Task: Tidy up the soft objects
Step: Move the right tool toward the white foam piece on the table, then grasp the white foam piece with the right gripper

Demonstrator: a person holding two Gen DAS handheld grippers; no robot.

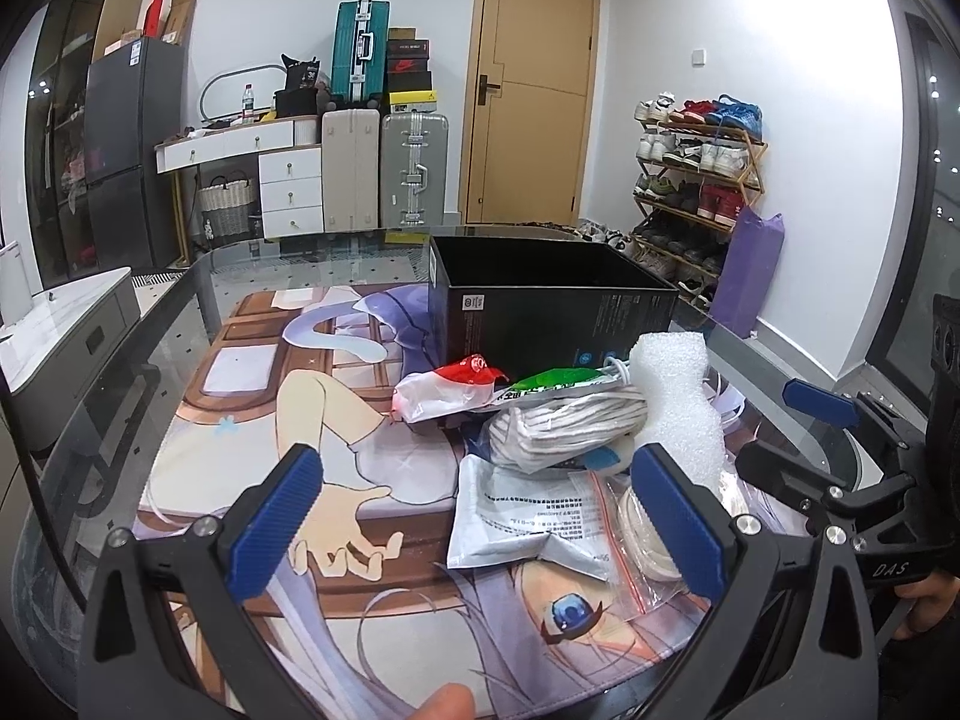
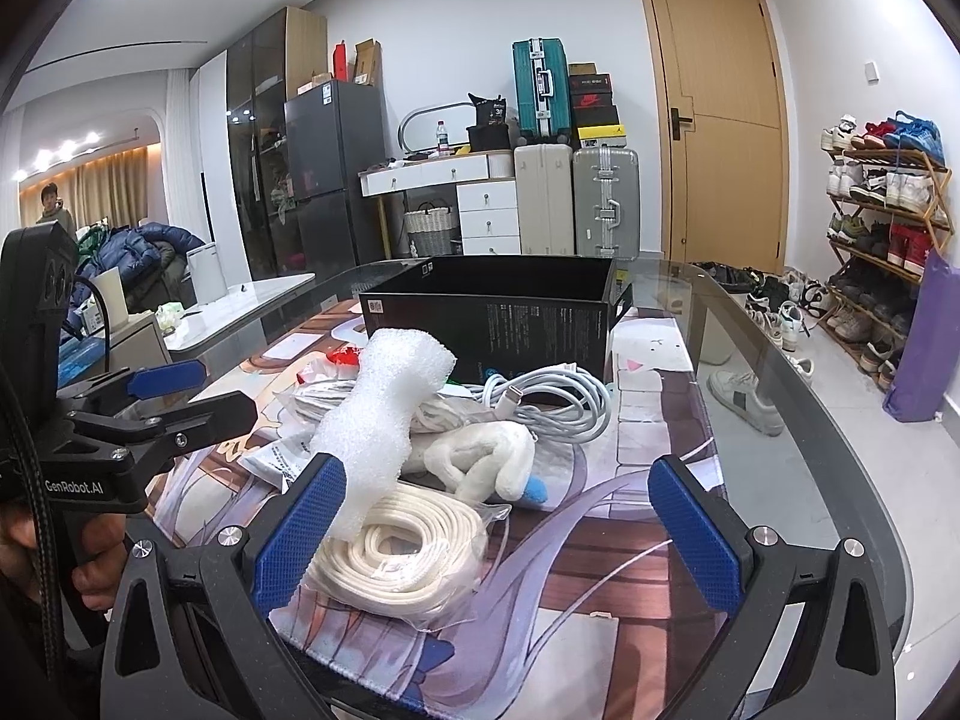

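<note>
Hovering spread, both grippers (image 1: 480,516) (image 2: 498,531) are nearing the pile; pinching the foam (image 2: 384,414) gently suits lifting it into the box (image 2: 498,306)

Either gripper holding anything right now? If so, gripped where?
Nothing held. The left gripper and the right gripper are both open above the pile; the foam piece only stands beside the right gripper's left finger, not clamped.

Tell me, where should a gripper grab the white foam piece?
Probably by its upper half, coming from above with a finger on each flat side. The foam stands tilted on the pile, its top free of the rope bag and cable. The right gripper is open, nearest.
</note>
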